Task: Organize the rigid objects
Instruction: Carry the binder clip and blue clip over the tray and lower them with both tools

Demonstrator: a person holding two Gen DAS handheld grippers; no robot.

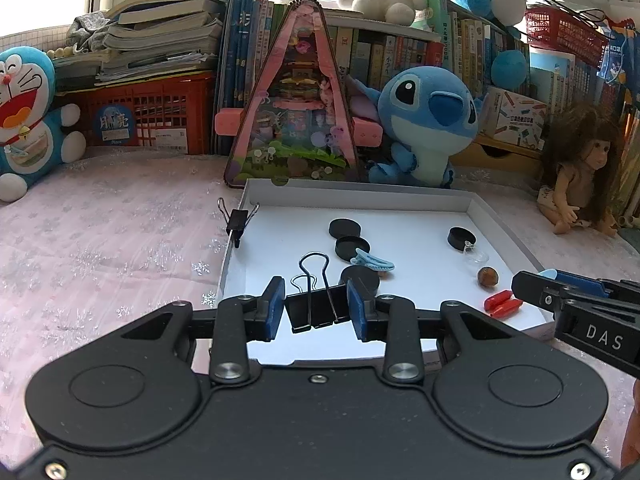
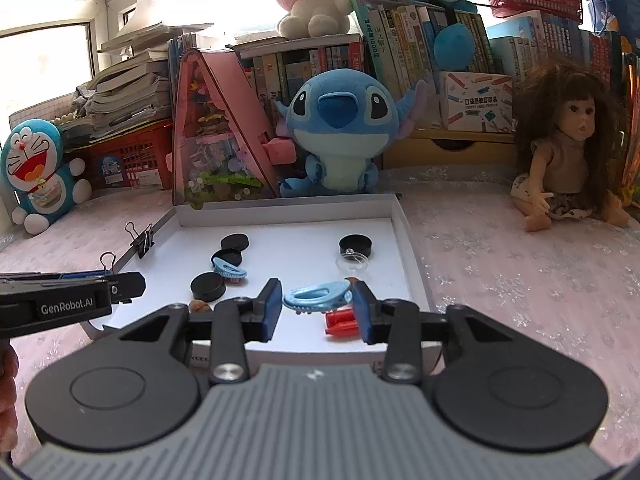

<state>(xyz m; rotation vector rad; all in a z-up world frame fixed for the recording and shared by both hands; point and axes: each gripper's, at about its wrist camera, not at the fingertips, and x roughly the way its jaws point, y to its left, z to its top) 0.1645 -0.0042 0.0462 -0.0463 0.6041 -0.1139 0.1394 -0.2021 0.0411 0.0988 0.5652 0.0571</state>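
tray: white shallow tray (image 1: 496,216) on the pink cloth; we hold both loads over its near edge. low walls, so anything dropped near the rim can bounce out.
left gripper: left gripper (image 1: 316,306) is narrow, clamped on the black binder clip (image 1: 310,306), wire handles pointing away from us. the pads sit on the clip's smooth folded body, so we judge it could twist or slide out if we tilt.
right gripper: right gripper (image 2: 317,304) is narrow, pinching the blue hair clip (image 2: 316,298) crosswise. it's a curved, toothed part and the contact looks small; we expect it to rotate in the pads.
crowding: our two tools are near each other over the same edge; a sideways move risks a knock.
caps: black round caps (image 1: 352,246) and a second blue hair clip (image 1: 372,261) lie mid-tray; a careless drop lands on them and scatters the lot.
small bits: hazelnut (image 1: 487,277) and red pieces (image 1: 502,304) lie near the right tool; we could sweep them off the edge.
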